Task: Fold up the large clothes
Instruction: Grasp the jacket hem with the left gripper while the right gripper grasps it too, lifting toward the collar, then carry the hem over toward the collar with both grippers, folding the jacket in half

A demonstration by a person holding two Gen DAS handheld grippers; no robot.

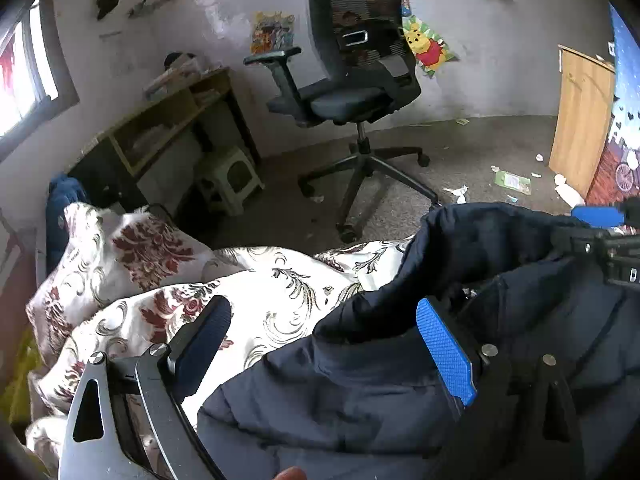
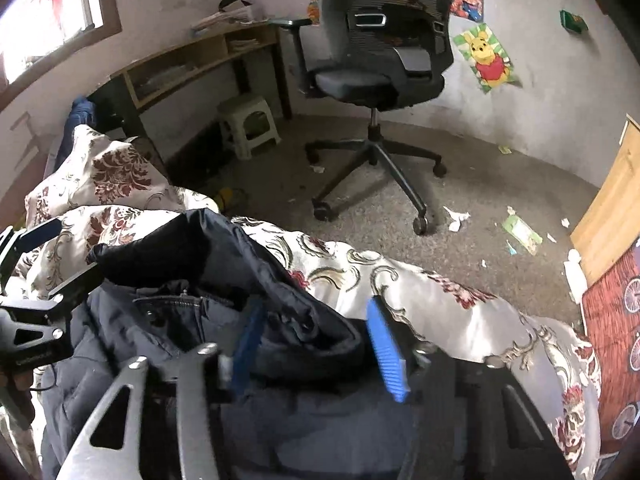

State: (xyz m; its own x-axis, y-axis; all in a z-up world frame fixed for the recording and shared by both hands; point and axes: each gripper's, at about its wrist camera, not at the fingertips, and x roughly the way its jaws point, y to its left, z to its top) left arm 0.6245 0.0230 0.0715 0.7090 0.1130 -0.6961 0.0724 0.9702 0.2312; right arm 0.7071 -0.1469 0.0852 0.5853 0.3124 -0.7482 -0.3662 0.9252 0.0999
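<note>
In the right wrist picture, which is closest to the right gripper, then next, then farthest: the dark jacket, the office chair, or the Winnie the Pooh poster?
1. Dark jacket, right at the right gripper, on the bed.
2. Office chair, across the floor.
3. Winnie the Pooh poster, on the back wall, right.

Jacket showing matt quilted cloth; bedspread gleaming satiny; gripper pads showing ribbed blue plastic.

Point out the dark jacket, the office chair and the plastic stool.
dark jacket [image 1: 360, 400], left wrist view, on its quilted body.
office chair [image 2: 352, 80], right wrist view, on the seat cushion.
plastic stool [image 2: 244, 106], right wrist view, on its top.
</note>
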